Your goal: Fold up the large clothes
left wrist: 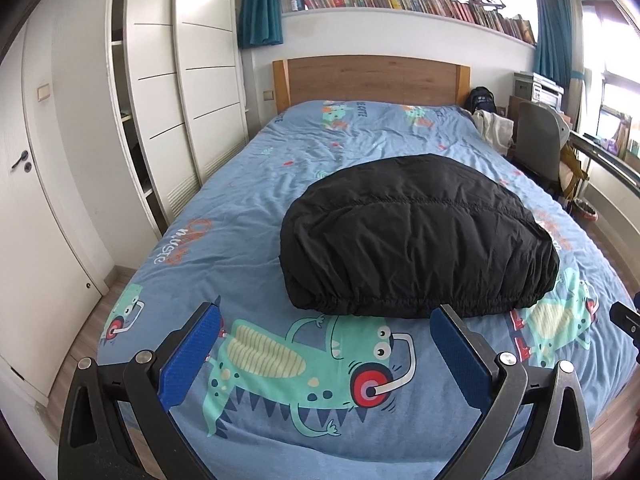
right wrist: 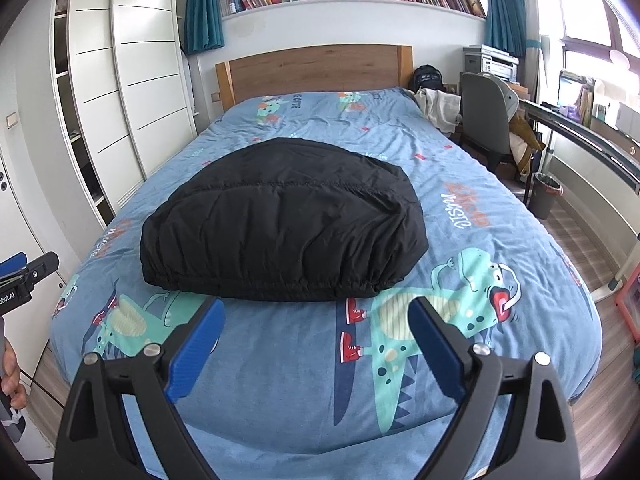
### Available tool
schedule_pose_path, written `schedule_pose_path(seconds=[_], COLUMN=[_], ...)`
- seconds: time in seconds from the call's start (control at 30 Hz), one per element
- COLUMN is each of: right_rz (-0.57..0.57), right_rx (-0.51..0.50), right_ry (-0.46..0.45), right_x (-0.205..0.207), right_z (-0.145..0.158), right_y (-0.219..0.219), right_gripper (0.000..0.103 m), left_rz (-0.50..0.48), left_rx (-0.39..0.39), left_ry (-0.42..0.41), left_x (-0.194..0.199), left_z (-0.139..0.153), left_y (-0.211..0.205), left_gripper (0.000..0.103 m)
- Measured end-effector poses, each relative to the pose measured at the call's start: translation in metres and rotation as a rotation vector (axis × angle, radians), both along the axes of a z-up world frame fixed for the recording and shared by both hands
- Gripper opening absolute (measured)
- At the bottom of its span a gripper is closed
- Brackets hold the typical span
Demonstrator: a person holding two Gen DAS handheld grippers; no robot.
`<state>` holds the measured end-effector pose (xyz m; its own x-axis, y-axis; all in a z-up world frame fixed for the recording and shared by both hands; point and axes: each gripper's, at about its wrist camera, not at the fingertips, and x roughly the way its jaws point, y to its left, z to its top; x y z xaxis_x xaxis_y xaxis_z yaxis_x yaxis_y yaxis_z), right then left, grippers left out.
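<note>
A black puffy jacket [left wrist: 416,236] lies folded into a compact bundle in the middle of the bed, its gathered hem toward me; it also shows in the right wrist view [right wrist: 280,220]. My left gripper [left wrist: 326,312] is open and empty, held above the bed's near end, short of the jacket's hem. My right gripper [right wrist: 316,304] is open and empty, also just short of the hem. The left gripper shows at the left edge of the right wrist view [right wrist: 24,268]. The tip of the right gripper shows at the right edge of the left wrist view [left wrist: 626,320].
The bed [left wrist: 256,208] has a blue cartoon-print cover and a wooden headboard [left wrist: 372,78]. White wardrobes [left wrist: 180,80] stand along the left. A grey chair [right wrist: 488,120], a desk and a bin [right wrist: 546,194] stand on the right. Pale clothes [right wrist: 438,110] lie at the bed's far right corner.
</note>
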<state>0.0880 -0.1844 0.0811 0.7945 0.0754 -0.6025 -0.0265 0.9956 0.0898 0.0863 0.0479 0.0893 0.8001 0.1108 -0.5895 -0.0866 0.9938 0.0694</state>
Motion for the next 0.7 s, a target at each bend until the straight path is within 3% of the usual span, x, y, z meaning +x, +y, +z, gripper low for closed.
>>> schedule_pose_path(seconds=[0.7], right_rz=[-0.029], right_rx=[0.003], right_ry=[0.037], right_x=[0.008], right_z=[-0.018], right_y=[-0.004], right_gripper=[0.093], left_rz=[-0.029], left_rx=[0.022], left_ry=[0.036], left_x=[0.005], left_z=[-0.019], left_y=[-0.012], left_gripper=[0.103])
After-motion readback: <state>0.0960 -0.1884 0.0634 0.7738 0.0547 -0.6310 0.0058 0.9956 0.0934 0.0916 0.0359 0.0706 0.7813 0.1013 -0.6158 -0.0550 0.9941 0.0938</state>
